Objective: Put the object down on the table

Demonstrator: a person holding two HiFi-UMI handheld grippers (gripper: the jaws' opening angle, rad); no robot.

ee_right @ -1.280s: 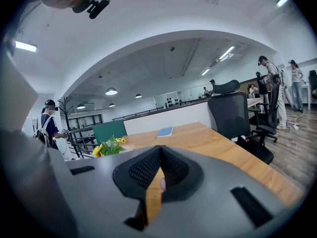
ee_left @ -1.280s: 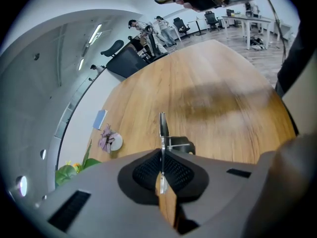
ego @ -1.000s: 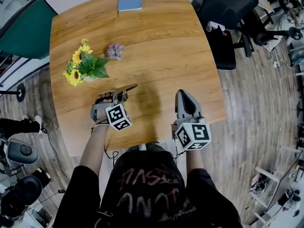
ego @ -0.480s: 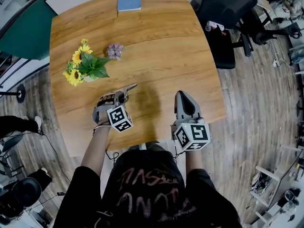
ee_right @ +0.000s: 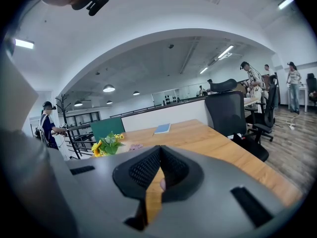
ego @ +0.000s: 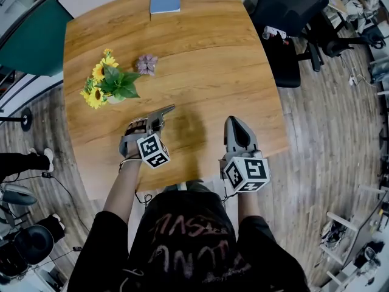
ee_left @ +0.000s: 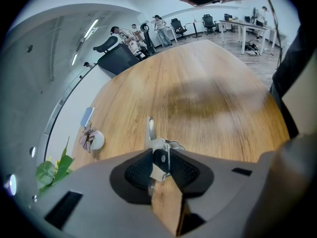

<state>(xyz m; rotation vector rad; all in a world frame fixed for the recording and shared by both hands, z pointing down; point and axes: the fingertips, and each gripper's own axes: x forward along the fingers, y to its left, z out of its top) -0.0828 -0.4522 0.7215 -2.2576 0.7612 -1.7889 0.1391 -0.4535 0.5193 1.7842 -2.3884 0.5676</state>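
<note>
Left hand-held gripper (ee_left: 159, 157) — jaws have just been opening and now stand parted, released in my judgement. The small metal tool (ee_left: 150, 130) sits lodged between the pads, its black middle against the right pad and its bright blade reaching forward and down towards the bench (ego: 206, 59). Whether the blade tip rests on the wood or hangs just above it cannot be told. Right hand-held gripper (ee_right: 159, 150) — clenched on nothing, held off to the right, well apart from the tool.

Risks noted: if the tip is not yet down, the tool drops free and may bounce or skid towards the sunflowers (ego: 104, 84) nearby. If a ribbed pad catches the tool's hinge, any lift of the left hand-held gripper carries the tool up with it and the placement fails. A sideways withdrawal could flick the tool over
</note>
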